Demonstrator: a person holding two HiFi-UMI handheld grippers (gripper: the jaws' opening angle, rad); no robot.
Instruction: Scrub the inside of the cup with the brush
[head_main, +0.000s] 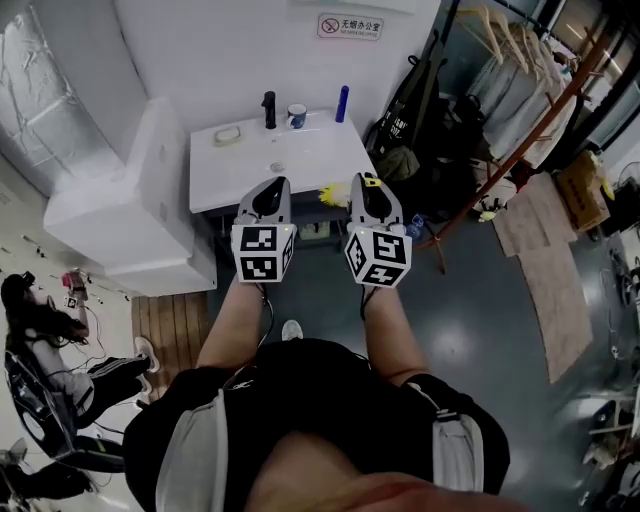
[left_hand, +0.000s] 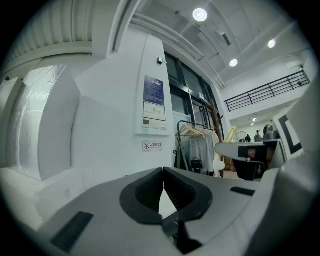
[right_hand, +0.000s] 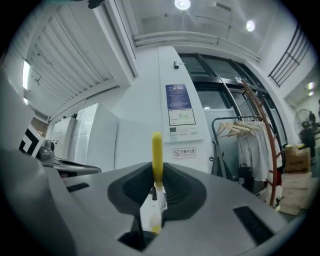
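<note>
A white cup with a blue band (head_main: 297, 116) stands at the back of the white washstand (head_main: 300, 165), well ahead of both grippers. My left gripper (head_main: 275, 186) is shut with nothing between its jaws; in the left gripper view (left_hand: 163, 172) the pads meet. My right gripper (head_main: 362, 183) is shut on a yellow brush (head_main: 331, 194), whose bristled end sticks out to its left. In the right gripper view the yellow handle (right_hand: 157, 152) stands upright between the pads of the right gripper (right_hand: 157, 175). Both grippers are held side by side in front of the washstand's near edge.
A black tap (head_main: 269, 108), a blue bottle (head_main: 343, 102) and a soap dish (head_main: 229, 135) stand on the washstand. A white cabinet (head_main: 120, 200) is at the left, a clothes rack (head_main: 520, 140) at the right. A person (head_main: 40, 320) sits at the far left.
</note>
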